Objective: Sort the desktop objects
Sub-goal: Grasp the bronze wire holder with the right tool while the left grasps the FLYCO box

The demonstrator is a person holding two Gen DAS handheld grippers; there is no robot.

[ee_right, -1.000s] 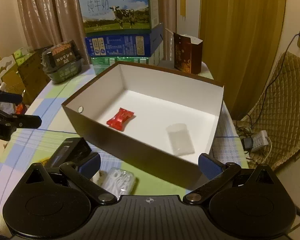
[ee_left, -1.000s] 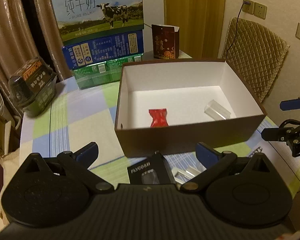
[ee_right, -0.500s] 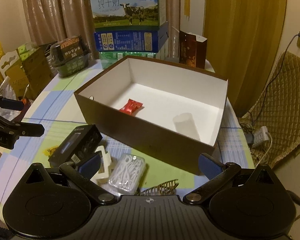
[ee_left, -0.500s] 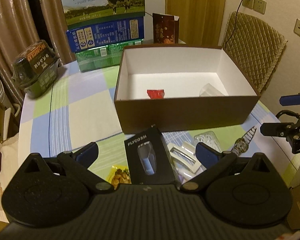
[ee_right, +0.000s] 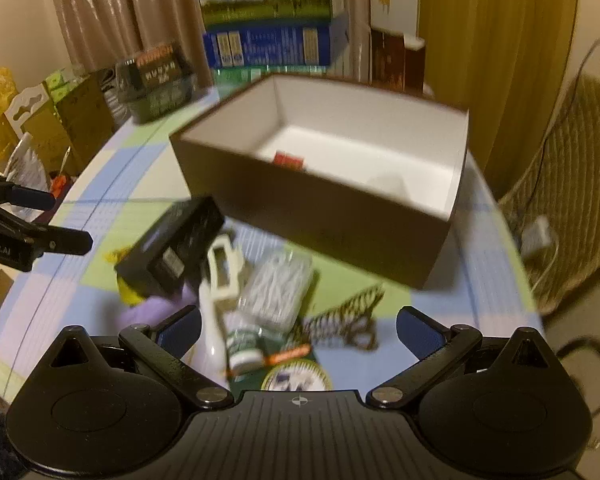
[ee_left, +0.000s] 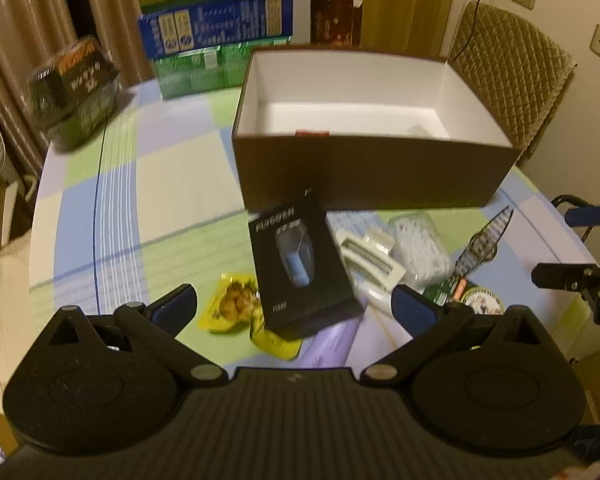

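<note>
A brown box (ee_left: 372, 176) with a white inside holds a red candy (ee_left: 311, 132). In front of it lies a pile: a black carton (ee_left: 300, 272), a yellow snack packet (ee_left: 236, 304), a white pack (ee_left: 370, 264), a clear case of picks (ee_left: 418, 248), a brown hair clip (ee_left: 484, 240), a green bottle (ee_right: 242, 344) and a round tin (ee_right: 296, 378). My left gripper (ee_left: 296, 306) hangs open above the black carton and touches nothing. My right gripper (ee_right: 300, 328) is open over the bottle, the tin and the clip (ee_right: 348, 320), with nothing held.
Stacked milk cartons (ee_left: 216, 20) and a small brown carton (ee_left: 334, 20) stand behind the box. A dark snack pack (ee_left: 76, 92) sits at the far left of the checked cloth (ee_left: 148, 184). A quilted chair (ee_left: 512, 72) stands to the right, close to the table's edge.
Both grippers have drawn back from the box toward the near edge, bringing the whole pile into view. Both stay open and nothing was picked up.
</note>
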